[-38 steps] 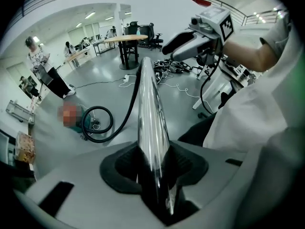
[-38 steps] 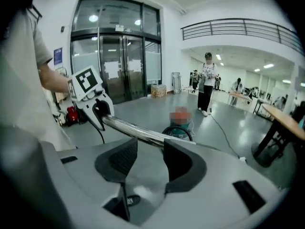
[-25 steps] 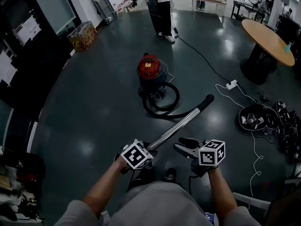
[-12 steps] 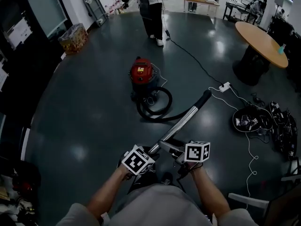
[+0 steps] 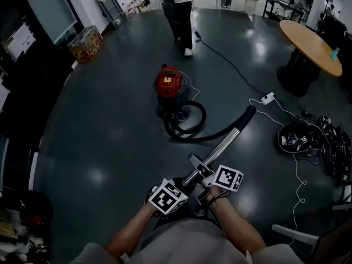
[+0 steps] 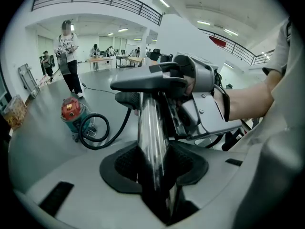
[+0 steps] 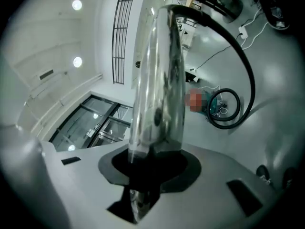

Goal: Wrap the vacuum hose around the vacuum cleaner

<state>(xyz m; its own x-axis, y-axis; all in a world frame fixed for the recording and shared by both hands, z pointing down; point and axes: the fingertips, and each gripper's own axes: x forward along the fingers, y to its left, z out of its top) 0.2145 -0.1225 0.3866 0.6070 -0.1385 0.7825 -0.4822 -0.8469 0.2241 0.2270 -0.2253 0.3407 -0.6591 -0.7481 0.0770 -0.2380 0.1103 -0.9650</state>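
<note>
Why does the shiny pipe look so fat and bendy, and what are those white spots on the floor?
Left gripper view: the wide-angle lens swells the metal tube because it is so close, and the room behind curves. Right gripper view: the same bulge, with smeary reflections on the tube and dark rounded corners. Head view: the white spots are light glaring off the glossy floor, and the edges bend there too.
</note>
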